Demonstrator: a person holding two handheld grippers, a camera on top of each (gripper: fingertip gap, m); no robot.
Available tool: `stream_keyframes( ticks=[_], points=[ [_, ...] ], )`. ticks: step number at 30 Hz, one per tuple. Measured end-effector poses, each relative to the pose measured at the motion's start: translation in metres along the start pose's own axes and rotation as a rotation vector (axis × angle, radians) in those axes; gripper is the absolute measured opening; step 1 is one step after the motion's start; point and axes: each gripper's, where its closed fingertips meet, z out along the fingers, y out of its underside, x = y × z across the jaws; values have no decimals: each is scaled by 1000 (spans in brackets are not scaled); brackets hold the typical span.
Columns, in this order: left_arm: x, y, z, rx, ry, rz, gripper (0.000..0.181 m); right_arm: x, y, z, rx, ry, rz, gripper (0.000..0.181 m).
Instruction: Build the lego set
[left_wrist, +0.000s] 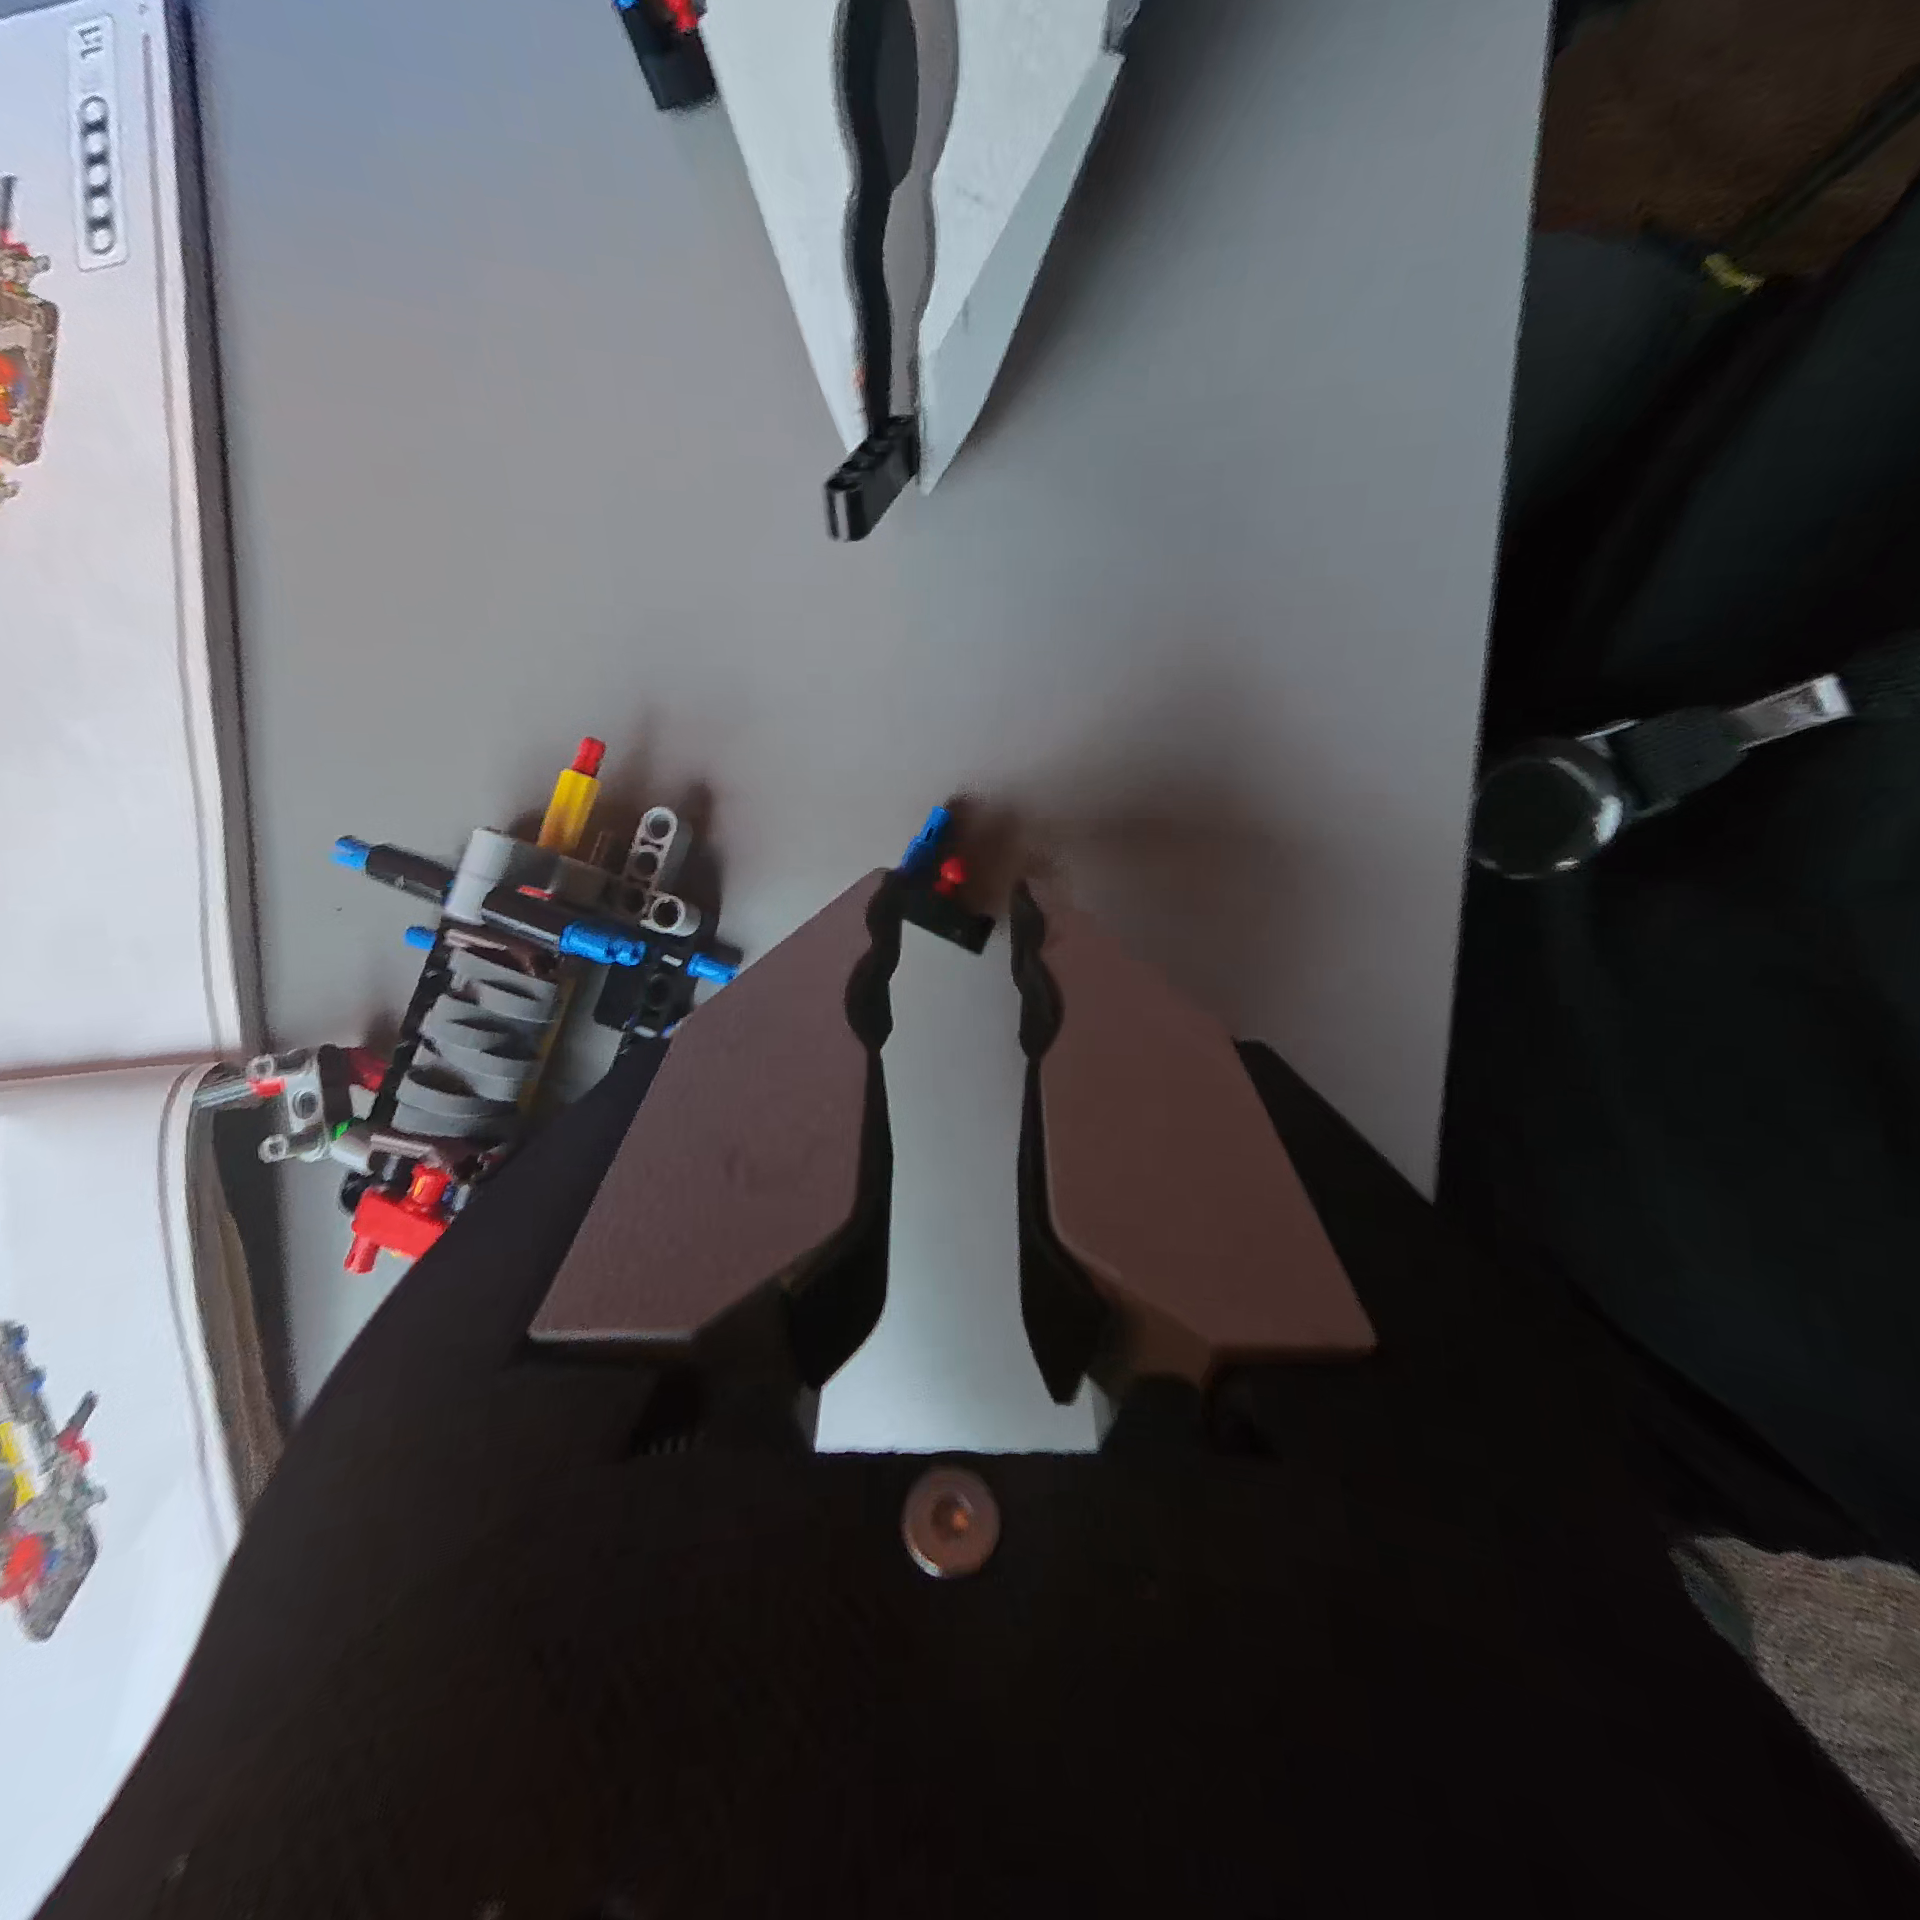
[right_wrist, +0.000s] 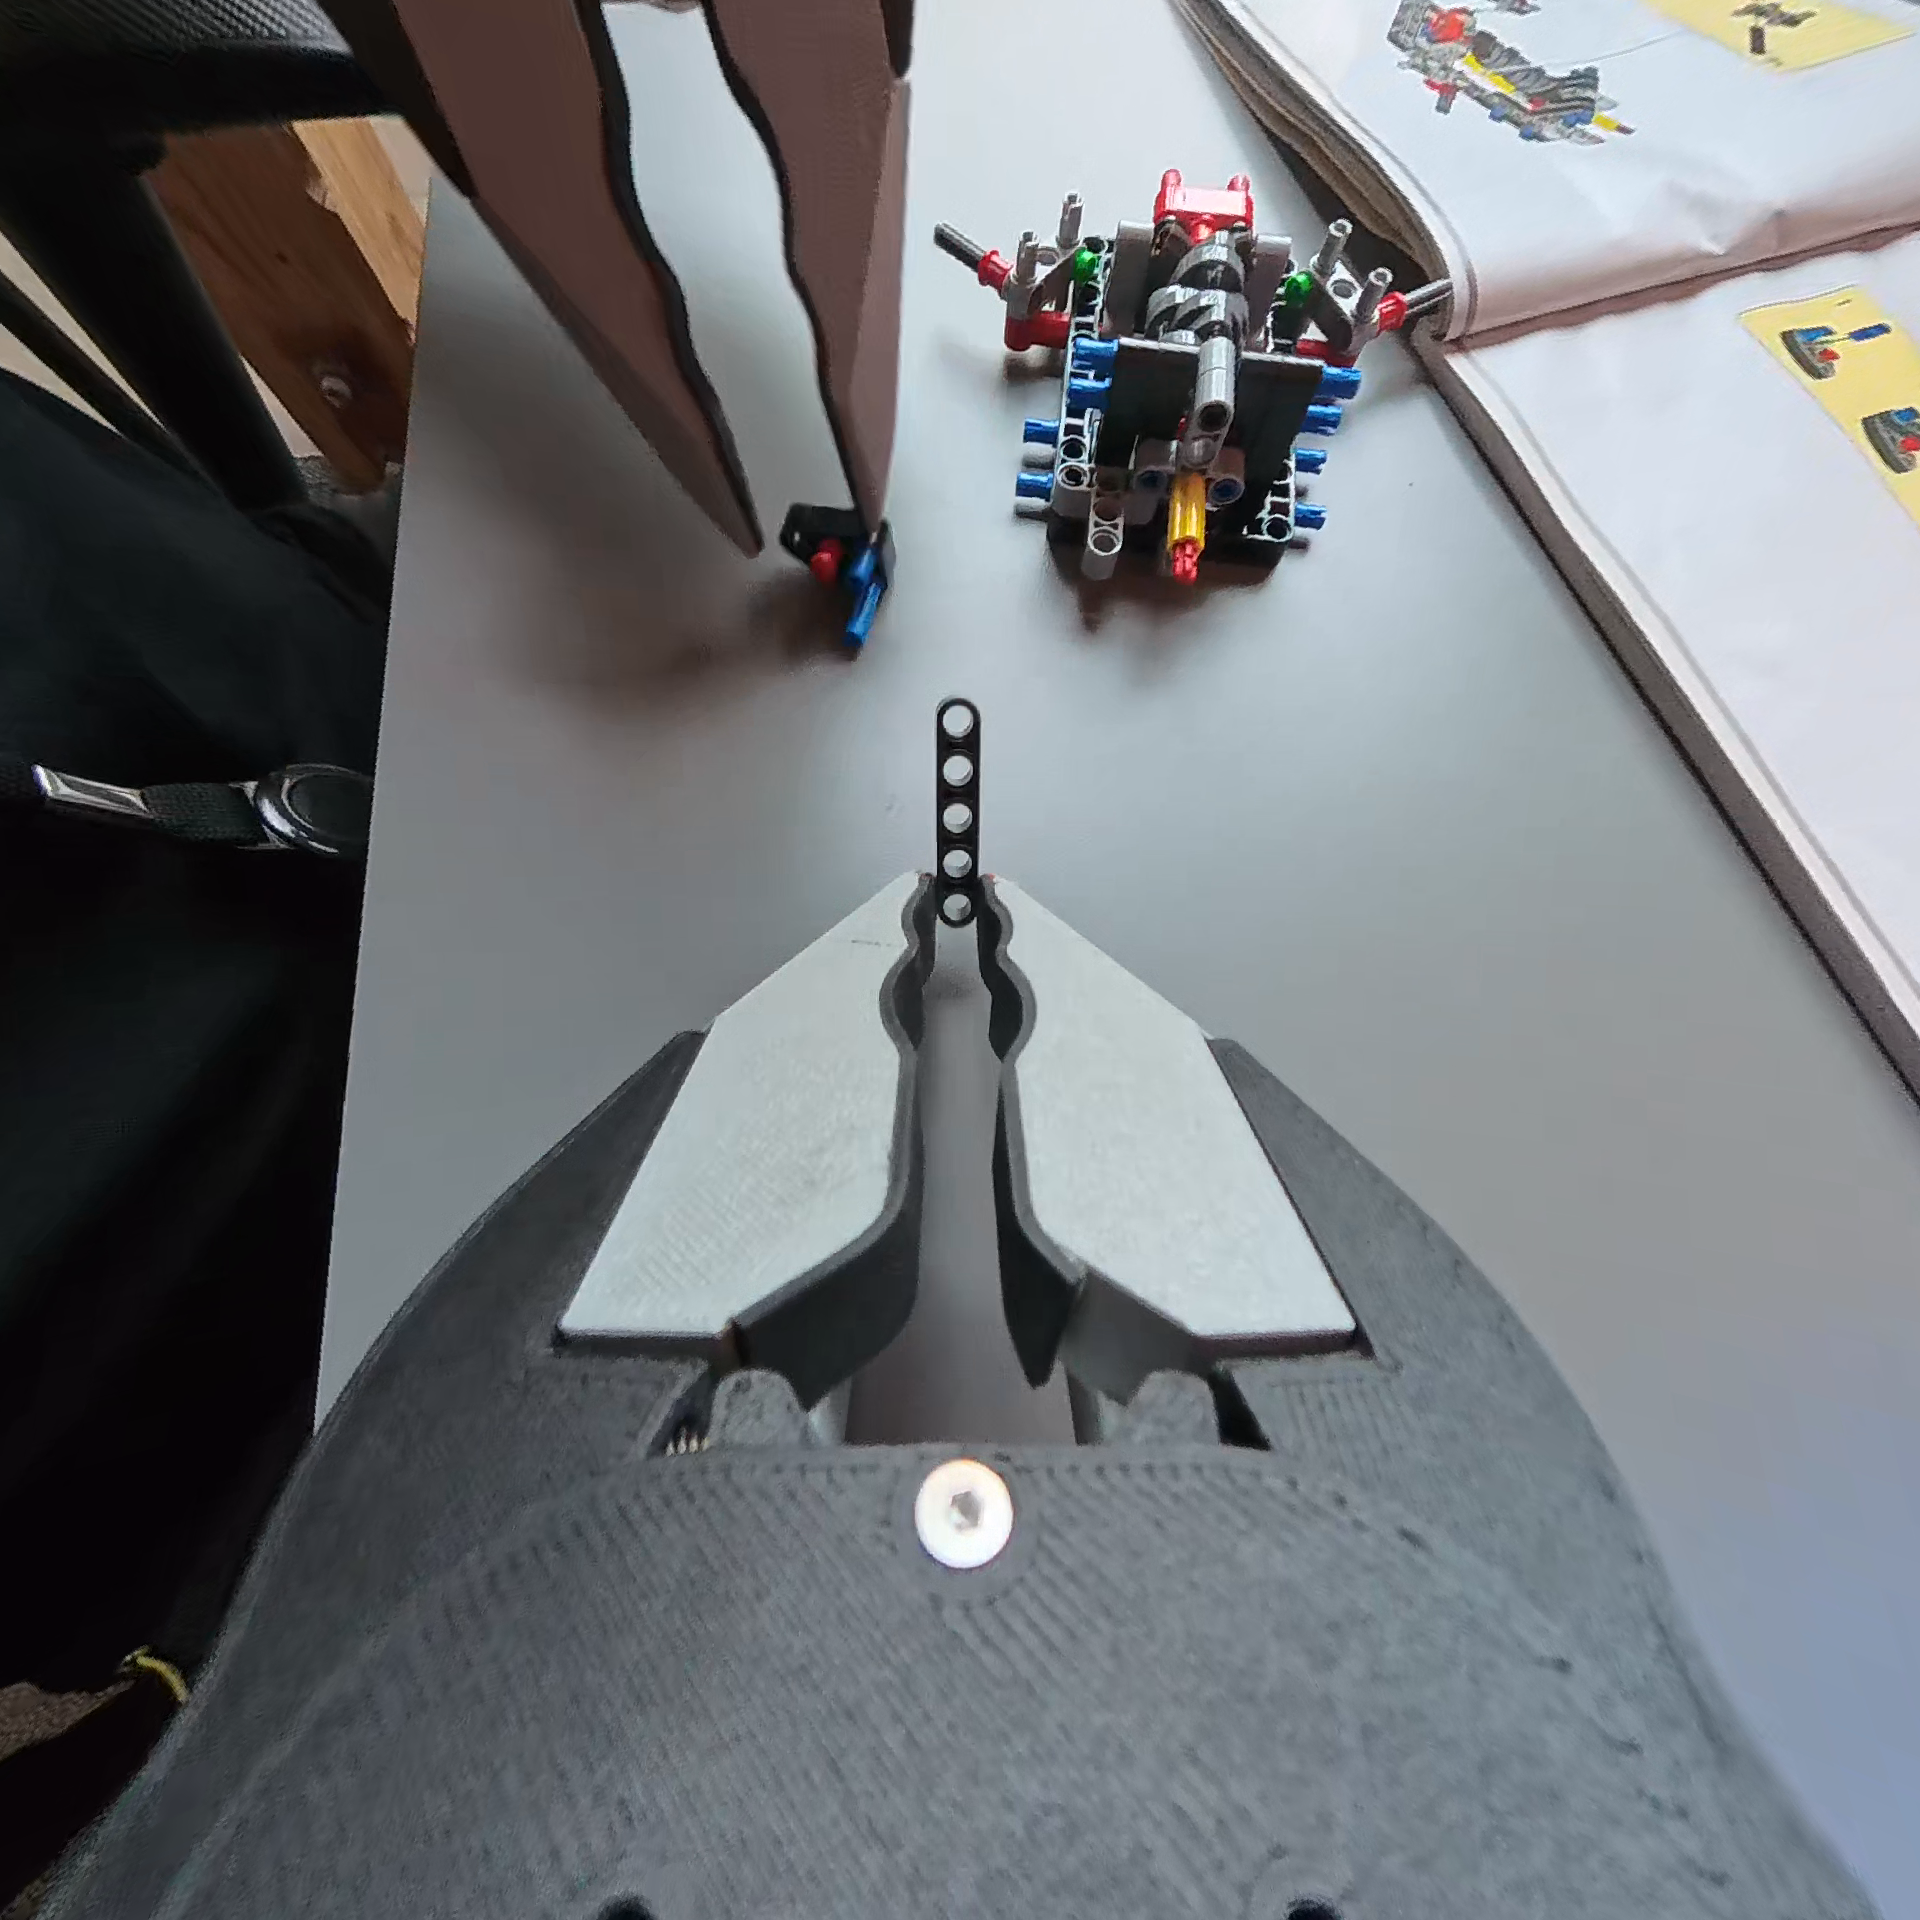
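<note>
Black holed beam (right_wrist: 957, 810) is pinched in the right gripper (right_wrist: 956, 883). One half-built lego model (right_wrist: 1184, 395) sits near the table's (right_wrist: 1351, 935) booklet-side edge. Left gripper (left_wrist: 951, 883) spread around a small, blurry pin piece (left_wrist: 940, 883)

Soft daylight, a bit blurry

Dark shadows fall on the gray desk (left_wrist: 1143, 623); edges bend and smear, and the left view looks darker.

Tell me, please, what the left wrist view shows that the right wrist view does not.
Only the left wrist view shows the open brown left gripper from behind. Only the right wrist view shows the black beam's row of holes, and the model's green parts. Both show the beam pinched in the grey right gripper, the small black piece with blue and red pins, the model, the instruction book and the grey table.
</note>
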Motion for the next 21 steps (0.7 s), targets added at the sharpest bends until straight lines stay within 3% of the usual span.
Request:
stream_keyframes(
  ticks=[7,12,15,19,21],
  points=[
    [-2,8,4,-41,-11,-10,21,-1,1,-1,-2,-6,2,4],
    [-4,11,2,12,-16,-67,21,-2,1,0,-4,-5,-5,4],
    [-1,1,3,132,13,-127,21,-2,0,-1,3,-13,-2,4],
    [16,-51,-1,469,220,-303,21,-12,-18,-9,120,-112,74,4],
    [16,-56,3,473,233,-324,21,-8,-17,-10,121,-119,146,4]
  ],
)
